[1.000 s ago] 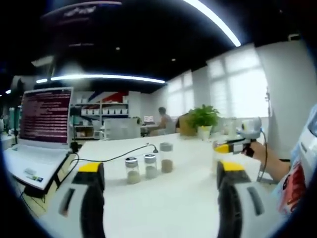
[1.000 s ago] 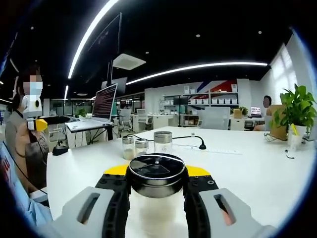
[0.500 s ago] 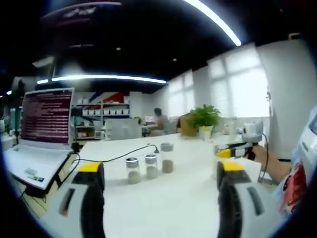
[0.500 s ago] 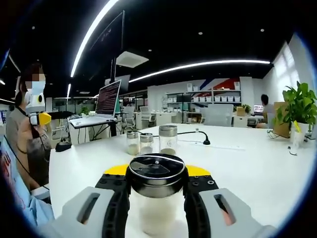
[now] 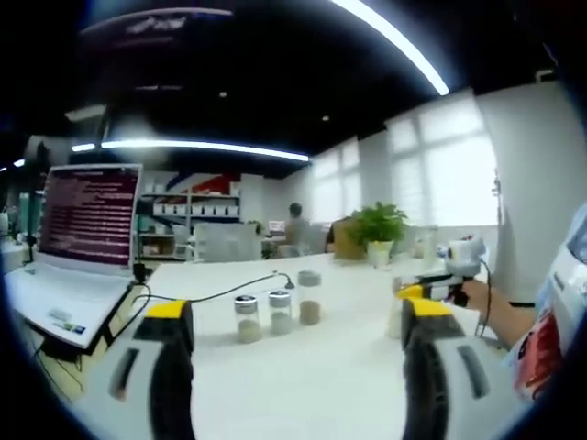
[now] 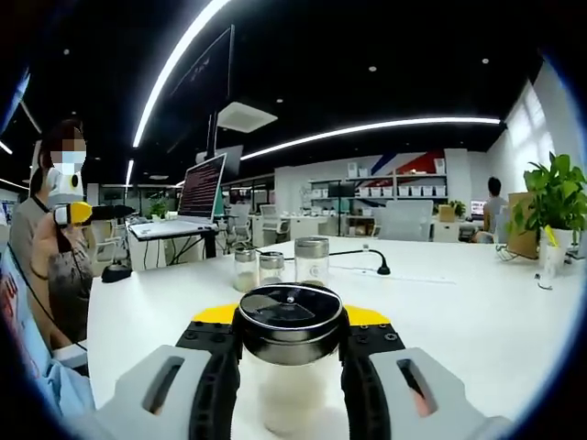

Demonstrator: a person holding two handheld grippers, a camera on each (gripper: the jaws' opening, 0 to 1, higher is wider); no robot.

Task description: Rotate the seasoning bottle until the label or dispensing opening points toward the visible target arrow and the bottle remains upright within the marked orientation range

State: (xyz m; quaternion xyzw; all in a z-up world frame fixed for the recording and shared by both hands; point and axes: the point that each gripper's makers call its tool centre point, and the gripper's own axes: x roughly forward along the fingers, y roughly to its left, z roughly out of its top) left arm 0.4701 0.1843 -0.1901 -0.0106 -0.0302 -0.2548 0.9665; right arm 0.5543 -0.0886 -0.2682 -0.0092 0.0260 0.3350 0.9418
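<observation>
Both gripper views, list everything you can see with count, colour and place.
seasoning bottle: one, clear with black lid, upright between the right gripper's jaws
small jars: three, clear with grey lids, in a row mid-table
table: one, white
laptop: one, white, open, on a stand at the table's edge
cable: one, black, behind the jars
plant: one, green, in a white pot
left gripper: open, over the table
right gripper: shut on the bottle

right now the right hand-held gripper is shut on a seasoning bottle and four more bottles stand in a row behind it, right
Not quite: three bottles stand in the row, not four, as the right gripper view shows. The right hand-held gripper is indeed shut on the seasoning bottle.
</observation>
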